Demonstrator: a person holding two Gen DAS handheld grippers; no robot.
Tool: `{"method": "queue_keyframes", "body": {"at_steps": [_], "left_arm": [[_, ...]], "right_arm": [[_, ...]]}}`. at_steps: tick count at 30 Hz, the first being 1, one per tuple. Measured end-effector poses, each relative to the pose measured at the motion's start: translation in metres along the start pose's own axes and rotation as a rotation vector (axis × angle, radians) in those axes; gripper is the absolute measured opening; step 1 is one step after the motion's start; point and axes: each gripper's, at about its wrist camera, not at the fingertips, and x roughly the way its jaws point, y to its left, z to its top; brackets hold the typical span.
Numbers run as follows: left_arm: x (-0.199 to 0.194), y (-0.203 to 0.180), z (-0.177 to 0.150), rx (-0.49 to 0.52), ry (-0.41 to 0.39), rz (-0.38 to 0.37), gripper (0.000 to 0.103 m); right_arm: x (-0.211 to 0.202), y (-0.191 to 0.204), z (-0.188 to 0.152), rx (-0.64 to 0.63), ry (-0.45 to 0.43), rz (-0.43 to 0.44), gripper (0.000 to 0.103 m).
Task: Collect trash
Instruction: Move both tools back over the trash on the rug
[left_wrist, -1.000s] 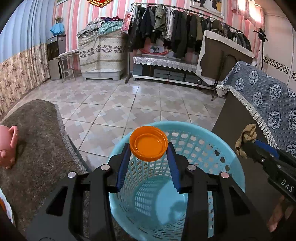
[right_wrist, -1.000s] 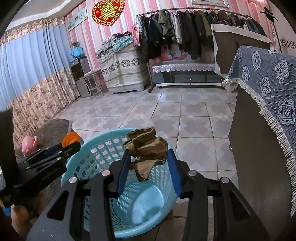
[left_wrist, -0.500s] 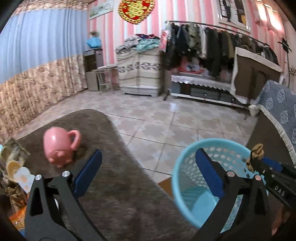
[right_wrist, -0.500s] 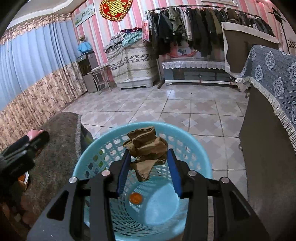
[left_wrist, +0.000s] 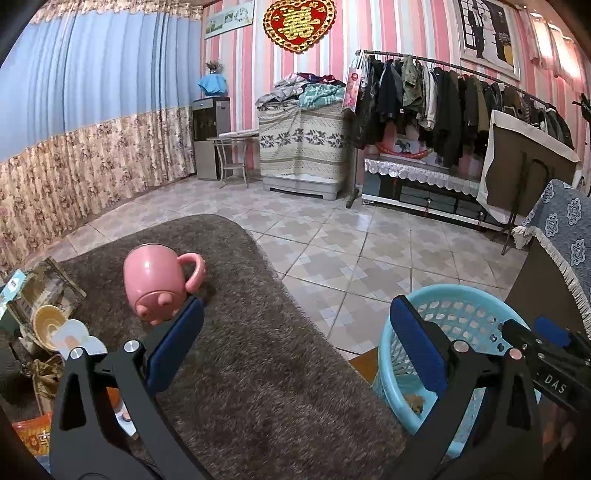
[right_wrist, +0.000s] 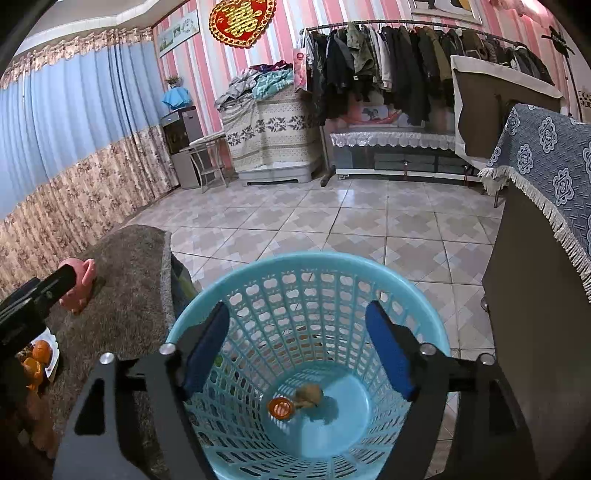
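Shaggy grey-brown rug (left_wrist: 258, 350) covers the left of the scene, with a glossy pink mug (left_wrist: 159, 284) lying on its side, handle up. At the rug's far left edge sits a litter of scraps: a paper bowl (left_wrist: 46, 326), a card box (left_wrist: 48, 284) and an orange wrapper (left_wrist: 31, 435). These look light, thin and easily crushed; I judge each is best pinched by an edge or rim, gently, since a crumpled wrapper may slip. The left gripper (left_wrist: 295, 347) hangs over the rug with its blue-padded jaws spread wide and nothing between them.

To the right stands the basket (right_wrist: 258, 269), pale blue plastic, round, its walls a lattice of small holes. On its smooth floor lie an orange cap (right_wrist: 280, 408), stiff and shallow, and a brown paper wad (right_wrist: 308, 395), soft and creased, touching each other. The right gripper (right_wrist: 297, 354) is poised over the basket mouth, jaws parted and empty. Beyond is glossy patterned tile (right_wrist: 332, 225).
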Motion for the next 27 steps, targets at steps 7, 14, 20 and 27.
{"method": "queue_keyframes", "body": {"at_steps": [7, 14, 20, 27], "left_arm": [[-0.031, 0.009, 0.005, 0.012, -0.057, 0.041, 0.098], [-0.077, 0.042, 0.006, -0.023, -0.117, 0.115, 0.098], [-0.116, 0.081, -0.003, -0.049, -0.141, 0.197, 0.098], [-0.167, 0.135, -0.022, -0.096, -0.163, 0.296, 0.098]], "right_arm": [[-0.01, 0.009, 0.005, -0.05, -0.028, 0.025, 0.094], [-0.032, 0.035, 0.004, -0.088, -0.07, 0.12, 0.096], [-0.044, 0.06, -0.003, -0.126, -0.079, 0.184, 0.096], [-0.06, 0.095, -0.019, -0.22, -0.078, 0.251, 0.096]]}}
